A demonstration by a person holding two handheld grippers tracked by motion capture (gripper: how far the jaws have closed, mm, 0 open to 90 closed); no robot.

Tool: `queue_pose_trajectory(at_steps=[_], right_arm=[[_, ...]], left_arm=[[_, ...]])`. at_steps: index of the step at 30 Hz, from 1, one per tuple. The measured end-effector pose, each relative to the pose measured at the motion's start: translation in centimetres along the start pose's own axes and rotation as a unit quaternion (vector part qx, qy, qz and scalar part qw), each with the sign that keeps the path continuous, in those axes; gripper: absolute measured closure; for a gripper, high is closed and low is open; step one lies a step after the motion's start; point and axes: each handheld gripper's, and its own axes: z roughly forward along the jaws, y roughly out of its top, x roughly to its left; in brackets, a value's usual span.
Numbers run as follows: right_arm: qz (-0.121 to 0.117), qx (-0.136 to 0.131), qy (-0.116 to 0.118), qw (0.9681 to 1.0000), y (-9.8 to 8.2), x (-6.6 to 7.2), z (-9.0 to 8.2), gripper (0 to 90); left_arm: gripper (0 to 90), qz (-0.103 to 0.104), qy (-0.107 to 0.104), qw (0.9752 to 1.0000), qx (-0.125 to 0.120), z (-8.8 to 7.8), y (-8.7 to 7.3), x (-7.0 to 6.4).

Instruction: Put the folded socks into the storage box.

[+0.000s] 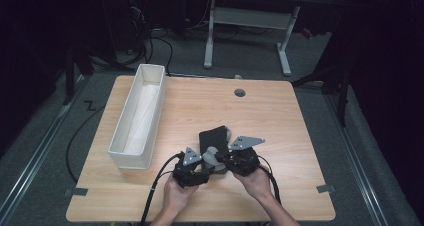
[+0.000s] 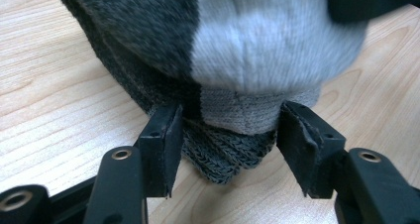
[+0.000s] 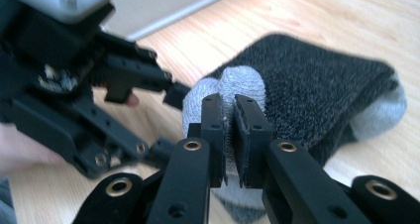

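Pale wooden worktop (image 1: 280, 116) holds a long white box (image 1: 137, 117) in the high view. Up close, the right tongs (image 3: 229, 116) pinch the dark grey and light grey knitted sock (image 3: 317, 85) tight, while the left tongs (image 2: 228, 130) stand apart around its edge.

Overhead scene. Two hands at the near edge of the wooden bench (image 1: 280, 116) each hold a gripper. The left gripper (image 1: 204, 172) and right gripper (image 1: 225, 158) meet on a dark-and-grey sock (image 1: 214, 138) lying just beyond them. A long white tray (image 1: 122, 143) stands left of the left gripper.
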Motion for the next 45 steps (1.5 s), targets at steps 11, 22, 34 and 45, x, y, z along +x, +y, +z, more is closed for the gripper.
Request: queue_pose_trajectory(at_steps=[11,22,34,45], right_arm=[[0.013,0.005,-0.022,0.9997,-2.7,-0.2,1.2,71.9],[0.016,-0.015,-0.005,0.9998,-2.9,-0.1,0.8,55.6],[0.081,-0.045,-0.057,0.994,-1.6,-2.4,-0.4,54.8],[0.102,-0.004,-0.079,0.9917,-1.5,-3.2,1.8,48.7]], left_arm=[[39.8,-0.018,-0.011,0.9989,-0.041,-1.9,1.8,-0.2],[38.3,-0.028,0.021,0.9989,-0.031,0.1,3.0,0.1],[37.9,-0.011,0.028,0.9995,-0.006,0.1,2.4,0.4],[33.3,-0.036,0.02,0.999,-0.018,-0.8,3.7,0.8]])
